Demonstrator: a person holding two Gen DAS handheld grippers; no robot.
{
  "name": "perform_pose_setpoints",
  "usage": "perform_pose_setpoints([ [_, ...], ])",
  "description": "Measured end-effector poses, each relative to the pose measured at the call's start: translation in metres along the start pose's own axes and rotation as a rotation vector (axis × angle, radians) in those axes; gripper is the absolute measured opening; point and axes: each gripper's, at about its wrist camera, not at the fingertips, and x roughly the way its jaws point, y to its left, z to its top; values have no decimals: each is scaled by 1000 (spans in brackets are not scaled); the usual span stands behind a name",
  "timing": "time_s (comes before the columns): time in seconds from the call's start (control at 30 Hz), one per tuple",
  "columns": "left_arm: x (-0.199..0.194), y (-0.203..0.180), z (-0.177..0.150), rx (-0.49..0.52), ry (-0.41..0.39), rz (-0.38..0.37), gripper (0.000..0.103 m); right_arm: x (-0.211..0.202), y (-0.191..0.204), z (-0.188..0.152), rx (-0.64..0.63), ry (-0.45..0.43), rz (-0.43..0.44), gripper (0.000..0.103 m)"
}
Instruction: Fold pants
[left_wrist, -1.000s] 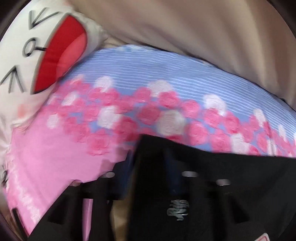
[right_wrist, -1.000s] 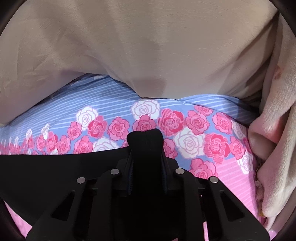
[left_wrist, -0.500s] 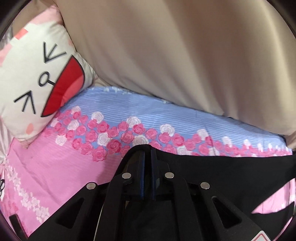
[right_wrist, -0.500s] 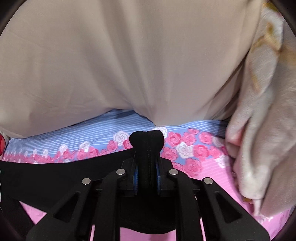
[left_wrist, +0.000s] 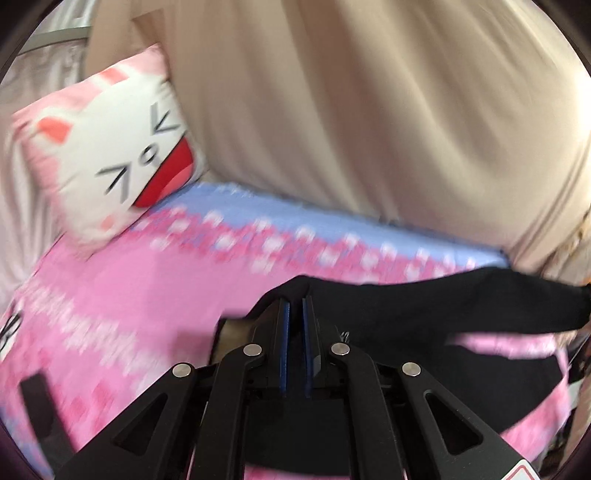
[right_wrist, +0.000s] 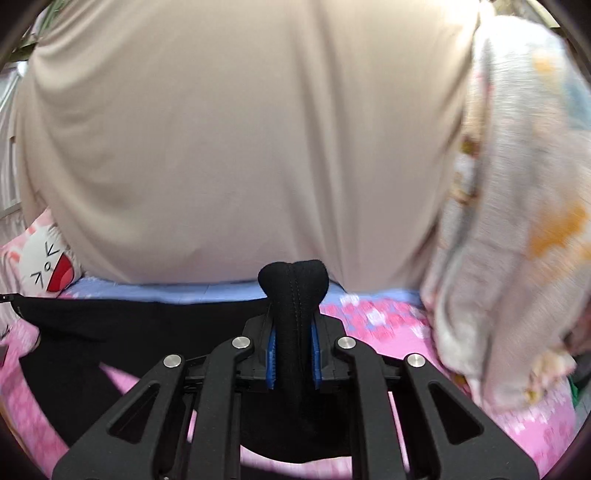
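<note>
My right gripper (right_wrist: 291, 325) is clenched on a bunched, stitched fold of the black pants (right_wrist: 147, 332); the fabric bulges out past the fingertips in a rounded knob, and the blue pads (right_wrist: 272, 354) press against it on both sides. From that fold the pants stretch away to the left of my fingers as a taut black band, raised above the pink floral bedsheet (right_wrist: 388, 332), with more dark cloth hanging beneath the gripper.

My left gripper (left_wrist: 295, 314) has its fingers drawn close together with a narrow gap between the blue pads (left_wrist: 283, 350). Dark cloth of the pants (left_wrist: 461, 302) lies around and beyond the tips, running off to the right, but I cannot tell whether any of it is actually pinched. The view is blurred.

Ahead of both sets of fingers rises a large beige cushion (right_wrist: 240, 147). To the far left of the left fingers sits a cat-face pillow (left_wrist: 122, 162). A pale printed blanket (right_wrist: 517, 203) hangs right of the right fingers.
</note>
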Motion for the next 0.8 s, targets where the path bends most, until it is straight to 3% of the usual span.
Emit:
perform_pose_setpoints([
  [0.07, -8, 5, -32, 36, 27, 121, 0, -14, -8, -35, 7, 52, -21, 13],
  [0.23, 11, 36, -93, 14, 206, 245, 0, 6, -37, -116, 24, 284, -100, 14],
  [0.3, 19, 38, -101, -19, 245, 222, 0, 14, -40, -137, 16, 339, -127, 16],
  [0.37, 19, 32, -96, -49, 224, 190, 4, 16, -40, -142, 26, 323, -126, 16],
  [0.4, 21, 27, -91, -59, 218, 166, 15, 16, -40, -140, 34, 311, -122, 16],
  [0.43, 26, 21, -86, -68, 221, 141, 46, 15, -39, -138, 41, 299, -116, 16],
  [0.5, 35, 10, -78, -90, 203, 147, 89, 15, -36, -133, 43, 281, -104, 16],
  [0.57, 43, 2, -73, -96, 179, 178, 88, 15, -27, -130, 32, 274, -94, 16],
  [0.77, 90, -3, -80, -123, 328, 116, 86, 18, -18, -128, 42, 270, -81, 17],
  [0.8, 100, -4, -83, -123, 371, 98, 68, 20, -18, -128, 49, 274, -80, 17],
])
